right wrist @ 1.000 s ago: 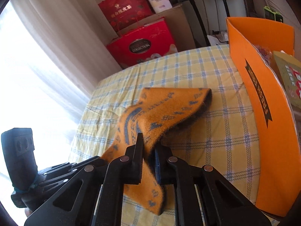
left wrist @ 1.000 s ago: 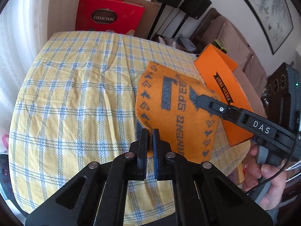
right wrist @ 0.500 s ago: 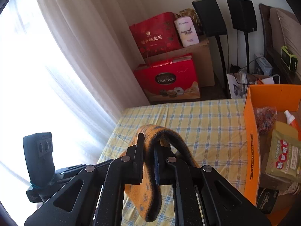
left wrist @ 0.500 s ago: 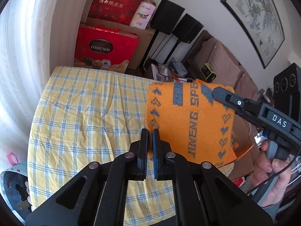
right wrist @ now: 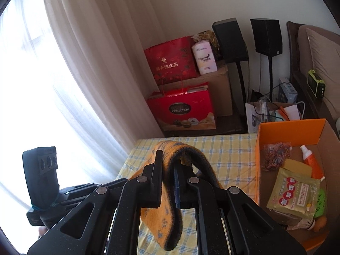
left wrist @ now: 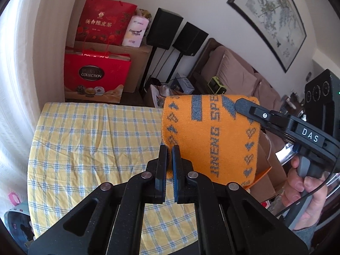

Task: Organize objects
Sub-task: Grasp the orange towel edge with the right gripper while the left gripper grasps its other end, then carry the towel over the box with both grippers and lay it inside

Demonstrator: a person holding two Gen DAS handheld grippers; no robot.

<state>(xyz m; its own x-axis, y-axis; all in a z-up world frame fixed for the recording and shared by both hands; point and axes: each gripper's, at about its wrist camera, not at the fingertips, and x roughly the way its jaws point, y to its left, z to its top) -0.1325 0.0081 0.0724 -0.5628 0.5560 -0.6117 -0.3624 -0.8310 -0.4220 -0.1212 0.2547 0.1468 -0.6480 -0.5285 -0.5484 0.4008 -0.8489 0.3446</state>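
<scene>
An orange knitted cloth (left wrist: pixel 212 136) with grey letters and hearts hangs in the air above the yellow checked table (left wrist: pixel 85 140). My left gripper (left wrist: pixel 169 149) is shut on its lower left edge. My right gripper (left wrist: pixel 240 107) comes in from the right, shut on the cloth's upper right corner. In the right wrist view the cloth (right wrist: pixel 204 163) drapes over and between the fingers of the right gripper (right wrist: pixel 167 161), its loose end hanging below. The open orange box (right wrist: pixel 257 165) stands at the table's right side.
The box holds a green packet (right wrist: pixel 293 195), an orange bottle (right wrist: pixel 310 161) and a tangle of rubber bands (right wrist: pixel 276 155). Behind the table stand red gift bags (left wrist: pixel 95 78), cardboard boxes, two black speakers (left wrist: pixel 165 27) and a sofa (left wrist: pixel 238 72). A curtain (right wrist: pixel 85 63) covers the left. A hand (left wrist: pixel 301 187) grips the right handle.
Both grippers have risen with the cloth. It lay partly on the table a second ago and now hangs clear of it, spread between the two grips.
</scene>
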